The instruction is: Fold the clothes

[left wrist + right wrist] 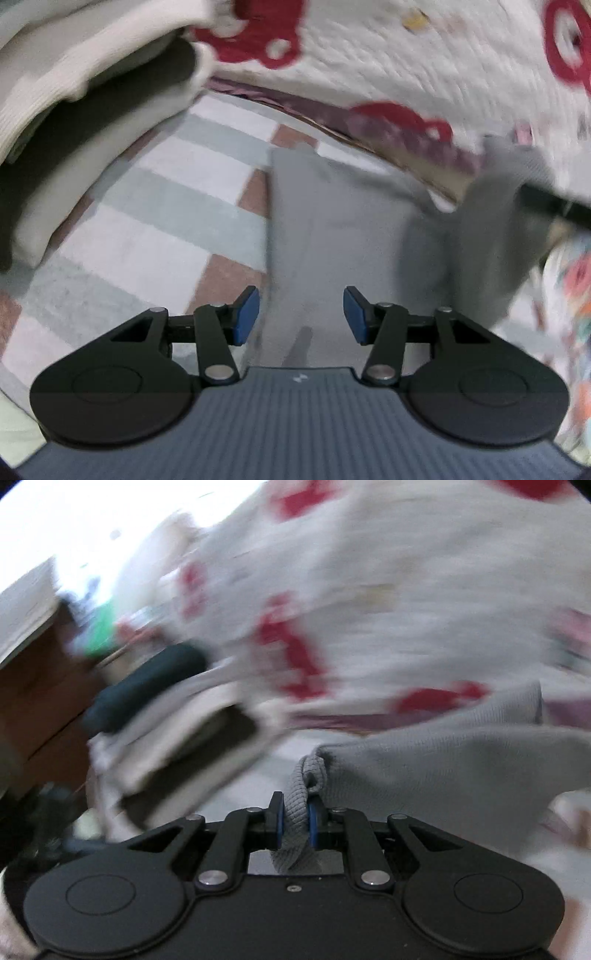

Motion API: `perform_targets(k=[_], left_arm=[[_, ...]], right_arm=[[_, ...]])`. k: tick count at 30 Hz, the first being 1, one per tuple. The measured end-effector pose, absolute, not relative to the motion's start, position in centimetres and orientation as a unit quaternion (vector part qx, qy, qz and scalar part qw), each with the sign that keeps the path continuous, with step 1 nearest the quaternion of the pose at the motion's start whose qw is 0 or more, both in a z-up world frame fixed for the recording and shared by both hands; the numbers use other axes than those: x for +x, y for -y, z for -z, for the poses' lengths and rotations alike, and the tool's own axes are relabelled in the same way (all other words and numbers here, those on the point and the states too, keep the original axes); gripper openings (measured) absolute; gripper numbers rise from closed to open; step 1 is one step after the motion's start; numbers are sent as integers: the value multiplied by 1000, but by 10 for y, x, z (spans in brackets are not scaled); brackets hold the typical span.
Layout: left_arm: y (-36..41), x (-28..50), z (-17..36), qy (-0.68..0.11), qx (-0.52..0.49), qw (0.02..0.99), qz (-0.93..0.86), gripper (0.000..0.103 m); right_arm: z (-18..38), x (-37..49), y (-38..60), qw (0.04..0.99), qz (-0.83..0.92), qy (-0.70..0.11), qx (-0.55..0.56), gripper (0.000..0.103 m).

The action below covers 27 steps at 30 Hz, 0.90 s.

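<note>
A grey knit garment lies stretched over a checked sheet, reaching toward the right where it lifts off the surface. My left gripper hovers open just above the garment's near end, blue pads apart, nothing between them. In the right wrist view my right gripper is shut on a ribbed edge of the same grey garment, which drapes away to the right. Both views are blurred by motion.
A stack of folded cream and dark clothes sits at the left, also seen as the folded stack. A white quilt with red shapes fills the back. A brown wooden piece of furniture stands at the far left.
</note>
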<state>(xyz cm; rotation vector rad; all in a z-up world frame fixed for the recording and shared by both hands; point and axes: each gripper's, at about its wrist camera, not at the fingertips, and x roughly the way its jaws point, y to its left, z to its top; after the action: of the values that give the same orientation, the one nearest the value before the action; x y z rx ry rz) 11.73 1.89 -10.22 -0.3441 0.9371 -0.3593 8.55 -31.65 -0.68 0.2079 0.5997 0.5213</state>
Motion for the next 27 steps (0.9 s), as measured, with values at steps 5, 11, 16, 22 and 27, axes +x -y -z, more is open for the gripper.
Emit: perform_targets(k=[5, 11, 16, 22, 27], left_arm=[[-50, 124, 133, -472, -267, 825, 162, 49], [-56, 130, 145, -478, -293, 811, 168, 49], [-54, 131, 141, -475, -300, 807, 185, 51], [-52, 129, 138, -471, -291, 812, 187, 56], [-48, 128, 134, -462, -280, 820, 187, 57]], right_arm=[[61, 119, 247, 882, -288, -366, 67, 16], [110, 127, 224, 863, -272, -416, 94, 17], [94, 93, 253, 883, -245, -385, 106, 27], [100, 43, 290, 896, -179, -406, 8, 30], [106, 16, 290, 882, -153, -440, -69, 36]])
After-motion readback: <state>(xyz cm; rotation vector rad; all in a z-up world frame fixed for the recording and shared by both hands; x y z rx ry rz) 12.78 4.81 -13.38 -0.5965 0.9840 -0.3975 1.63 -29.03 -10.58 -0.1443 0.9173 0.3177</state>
